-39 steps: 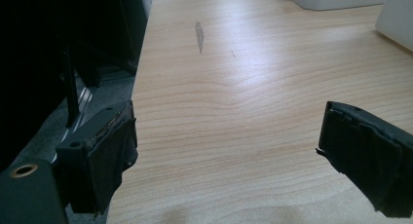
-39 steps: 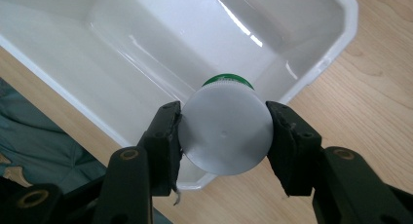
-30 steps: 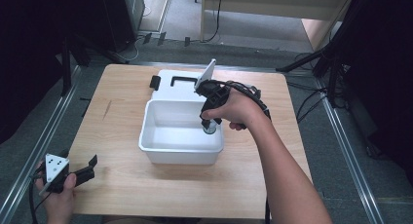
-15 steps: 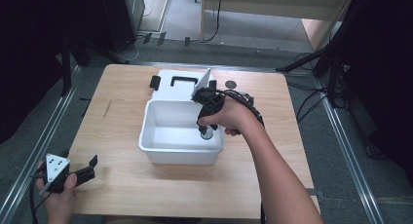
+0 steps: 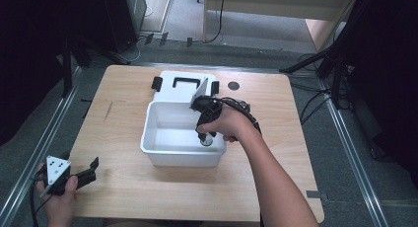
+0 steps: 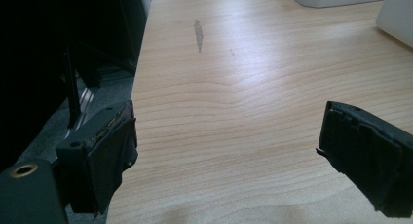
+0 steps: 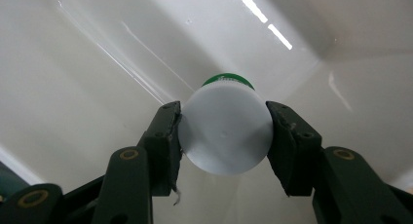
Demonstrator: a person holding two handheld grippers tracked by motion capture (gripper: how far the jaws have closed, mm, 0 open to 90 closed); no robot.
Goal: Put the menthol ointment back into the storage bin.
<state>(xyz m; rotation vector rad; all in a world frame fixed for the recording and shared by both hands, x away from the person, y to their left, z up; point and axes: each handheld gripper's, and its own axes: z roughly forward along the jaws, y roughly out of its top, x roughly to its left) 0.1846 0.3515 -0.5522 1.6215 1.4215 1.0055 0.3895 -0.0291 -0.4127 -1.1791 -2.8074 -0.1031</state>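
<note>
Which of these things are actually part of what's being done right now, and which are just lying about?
In use:
- right gripper, shut on the jar
- jar, white-capped, held inside the tub
- tub, white

Lying about:
- lid behind the tub
- black disc on the table
- left gripper, open and holding nothing, at the table's near left corner

The high view looks forward and down from above the person's side, taking in the whole table (image 5: 276, 187) and the floor around it. The left gripper view sits low at the table's near left edge, facing across the bare wood (image 6: 253, 112) toward the bin (image 6: 397, 17), which the high view also shows (image 5: 162, 150). The right gripper view looks steeply down, very close, into the bin (image 7: 97, 63), at its inner walls and floor.
</note>
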